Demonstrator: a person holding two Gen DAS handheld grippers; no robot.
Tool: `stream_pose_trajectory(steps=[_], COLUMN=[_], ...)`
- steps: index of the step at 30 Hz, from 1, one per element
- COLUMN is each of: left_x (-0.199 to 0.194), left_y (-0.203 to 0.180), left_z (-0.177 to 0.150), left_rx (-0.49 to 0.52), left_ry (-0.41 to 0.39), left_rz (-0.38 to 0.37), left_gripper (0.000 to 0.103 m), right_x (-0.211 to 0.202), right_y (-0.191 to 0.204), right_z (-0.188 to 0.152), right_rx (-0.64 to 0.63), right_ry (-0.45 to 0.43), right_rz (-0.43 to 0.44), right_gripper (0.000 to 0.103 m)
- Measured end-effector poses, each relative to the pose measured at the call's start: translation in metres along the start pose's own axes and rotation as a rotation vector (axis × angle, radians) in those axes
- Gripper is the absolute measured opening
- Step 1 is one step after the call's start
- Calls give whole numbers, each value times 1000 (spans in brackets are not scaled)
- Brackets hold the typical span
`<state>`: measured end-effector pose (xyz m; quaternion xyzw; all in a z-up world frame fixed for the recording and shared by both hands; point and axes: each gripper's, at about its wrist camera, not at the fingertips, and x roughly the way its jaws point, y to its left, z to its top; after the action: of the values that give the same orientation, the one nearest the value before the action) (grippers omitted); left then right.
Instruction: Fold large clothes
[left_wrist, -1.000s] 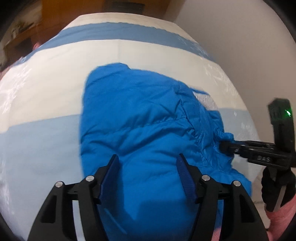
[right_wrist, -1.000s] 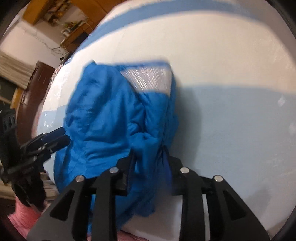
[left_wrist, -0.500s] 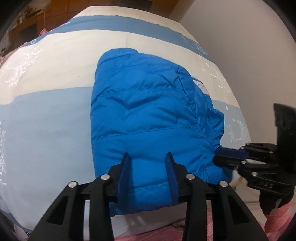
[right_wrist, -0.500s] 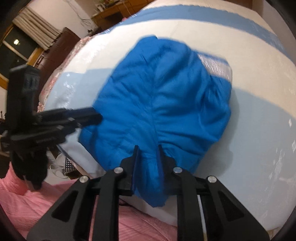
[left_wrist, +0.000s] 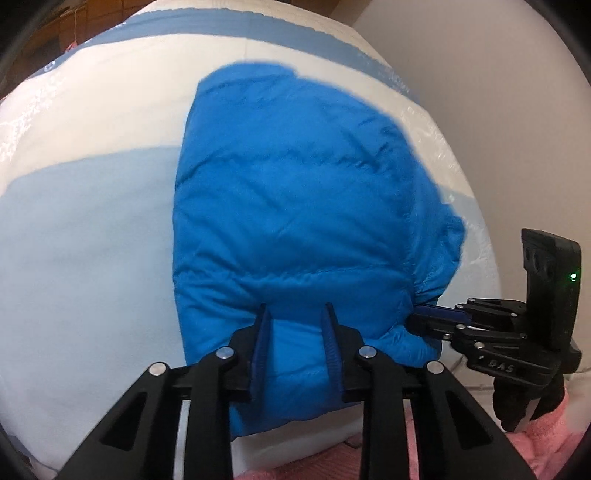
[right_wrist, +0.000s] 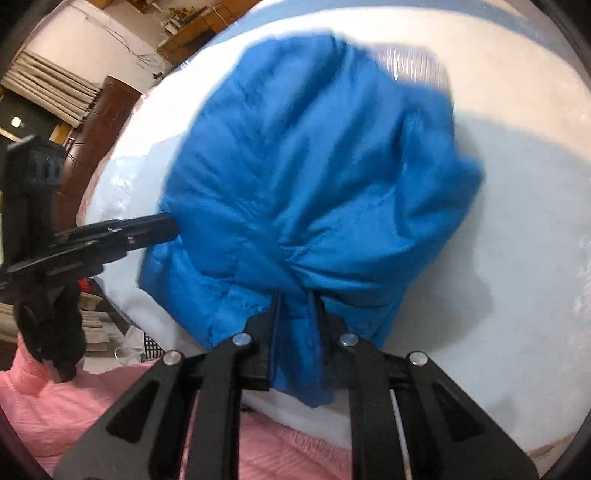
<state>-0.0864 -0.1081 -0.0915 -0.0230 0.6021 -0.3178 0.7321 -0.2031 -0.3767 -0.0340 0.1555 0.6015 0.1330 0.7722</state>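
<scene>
A bright blue padded jacket (left_wrist: 295, 206) lies folded in a bundle on a bed with a white and pale blue striped cover (left_wrist: 81, 229). My left gripper (left_wrist: 295, 314) is shut on the jacket's near hem. My right gripper (right_wrist: 297, 299) is shut on a bunched edge of the jacket (right_wrist: 314, 166) at its right side. The right gripper also shows at the right of the left wrist view (left_wrist: 421, 317), and the left gripper at the left of the right wrist view (right_wrist: 166, 225). A silvery lining patch (right_wrist: 410, 62) shows at the jacket's far end.
The bed's near edge (left_wrist: 332, 439) is just under both grippers. A pink quilted sleeve (right_wrist: 55, 406) is below. A plain wall (left_wrist: 498, 92) runs along the bed's right side. A dark wooden cabinet (right_wrist: 96, 129) and shelves stand beyond the bed's left.
Both grippers have pulled back toward the bed's near edge, dragging the jacket with them. The left gripper, open a second ago, has closed on the hem.
</scene>
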Motion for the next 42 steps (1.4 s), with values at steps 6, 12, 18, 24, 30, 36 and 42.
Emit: stream_pose_trajectory(steps=[6,12,18,24,30,36,42], left_x=[-12,25,63,77,31,16,37], left_y=[-3,0,12,19,6,2,12], left_z=[63,113,114,111,89,50,37], left_rx=[-14,-27,-9,-37,17,54,40], left_ry=[-79,-46,19,26,-74,-104,-127], left_rz=[-4,-1,25,9,33,47,48], left_gripper=[28,25,16,14,17,17,17], right_x=[-38,-7,48,57,9,9,42], right_y=[17,2,-46,-61,-37,-19,-38], right_z=[57,104,102,95,86,52,31], right_rx=[-65,-29,84,132,93,49,75], right_ry=[-152,-169,-148,-183,-224,-204,-246], right_rz=[-34,-154,-144,-104,-86,-100,-77], right_gripper=[18,19,11,10,17,16,12])
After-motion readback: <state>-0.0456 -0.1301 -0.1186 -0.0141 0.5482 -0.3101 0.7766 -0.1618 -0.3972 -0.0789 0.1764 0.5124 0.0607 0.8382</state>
